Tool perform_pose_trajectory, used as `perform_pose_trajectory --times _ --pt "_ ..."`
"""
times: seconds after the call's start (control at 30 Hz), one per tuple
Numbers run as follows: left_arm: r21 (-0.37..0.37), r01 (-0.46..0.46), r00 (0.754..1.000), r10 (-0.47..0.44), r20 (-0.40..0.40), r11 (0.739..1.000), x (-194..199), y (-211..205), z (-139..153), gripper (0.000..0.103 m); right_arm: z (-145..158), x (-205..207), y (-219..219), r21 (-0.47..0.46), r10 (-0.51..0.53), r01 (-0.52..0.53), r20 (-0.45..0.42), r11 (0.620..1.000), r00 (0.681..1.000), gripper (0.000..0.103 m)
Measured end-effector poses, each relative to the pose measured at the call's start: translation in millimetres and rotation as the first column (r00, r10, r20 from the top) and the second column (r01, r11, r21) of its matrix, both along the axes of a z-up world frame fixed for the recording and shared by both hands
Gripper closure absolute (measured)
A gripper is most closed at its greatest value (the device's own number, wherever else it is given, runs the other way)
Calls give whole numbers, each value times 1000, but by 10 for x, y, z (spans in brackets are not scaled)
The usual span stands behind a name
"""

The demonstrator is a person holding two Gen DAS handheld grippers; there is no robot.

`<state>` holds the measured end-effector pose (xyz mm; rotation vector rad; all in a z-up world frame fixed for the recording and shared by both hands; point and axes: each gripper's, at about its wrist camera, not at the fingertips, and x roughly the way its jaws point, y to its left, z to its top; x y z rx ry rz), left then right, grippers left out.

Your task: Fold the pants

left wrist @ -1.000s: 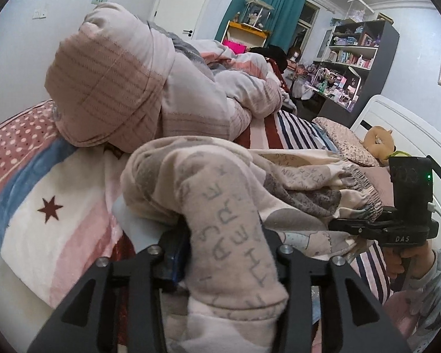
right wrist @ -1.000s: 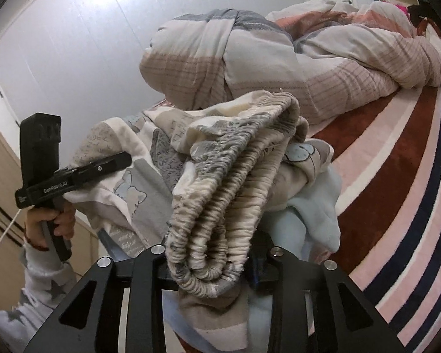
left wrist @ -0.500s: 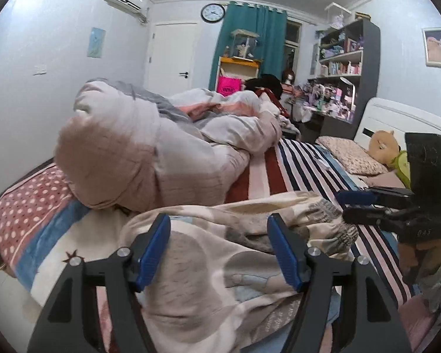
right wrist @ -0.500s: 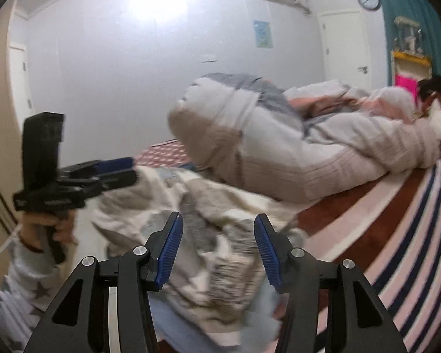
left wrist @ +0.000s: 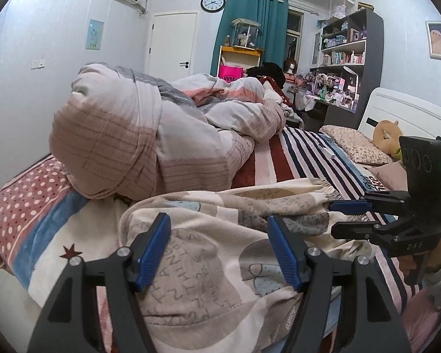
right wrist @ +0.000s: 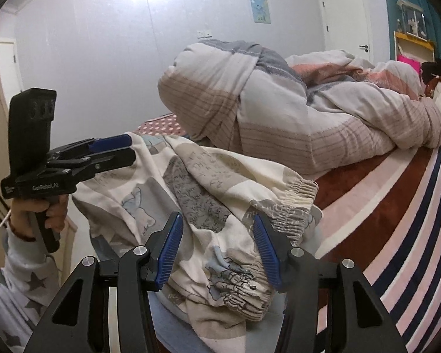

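The cream pants with grey patches and lettering lie folded in a loose heap on the bed. Above their near end hovers my left gripper, open, its blue pads clear of the cloth. In the right wrist view the pants show their gathered elastic waistband on the right. My right gripper is open above the bunched edge and touches nothing. Each gripper also appears in the other's view: the right gripper at the pants' far side, the left gripper held by a hand in a star-print sleeve.
A big rolled duvet lies just behind the pants. The striped blanket covers the bed to the right. A light blue garment sits under the pants. Pillow, plush toy and white headboard are further back.
Both grippers were shut on the raised pants a second ago. They have let go and opened, the pants have dropped onto the bed, and both grippers have lifted slightly away.
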<state>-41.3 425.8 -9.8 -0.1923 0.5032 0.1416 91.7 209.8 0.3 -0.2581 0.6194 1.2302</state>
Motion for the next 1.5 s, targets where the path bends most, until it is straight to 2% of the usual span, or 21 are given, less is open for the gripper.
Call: perform_pose_trajectory --times 0.37,0.47,0.7,0.9,0.93,1.03,1.23,1.37,1.43,1.5 --pt "-3 -10 1000 10 3 1000 -19 -23 -4 39 29 -26 -23 -3 -7 7 -15 1000 1000 56" --pt "2 -21 1000 21 11 1000 -81 -153 46 39 61 -42 -91 1 0 0 -25 1000 1000 50" --pt "48 -34 999 32 34 998 -194 -632 211 27 160 -156 -522 5 -18 19 -23 1000 1000 37" --pt "68 -18 997 13 71 997 -245 -1300 339 19 143 -204 -1234 11 -67 68 -52 998 996 35" --pt "68 -16 997 10 79 998 -251 -1442 360 19 143 -204 -1234 11 -67 68 -52 998 996 33" --pt "83 -19 995 11 96 996 -263 -1822 402 14 91 -212 -1871 17 -126 127 -82 992 989 31" --pt "97 -12 990 -1 138 995 -183 -2590 436 6 10 -331 -2762 22 -248 250 -61 968 967 21" --pt "119 0 987 -19 162 993 -45 -3071 417 5 -28 -376 -3263 40 -348 348 -22 936 937 13" --pt "125 12 984 -34 177 992 26 -3291 402 5 -41 -405 -3510 51 -405 404 19 913 914 8" --pt "125 19 978 -44 202 992 86 -3461 393 5 -69 -463 -3775 68 -478 474 82 878 875 7"
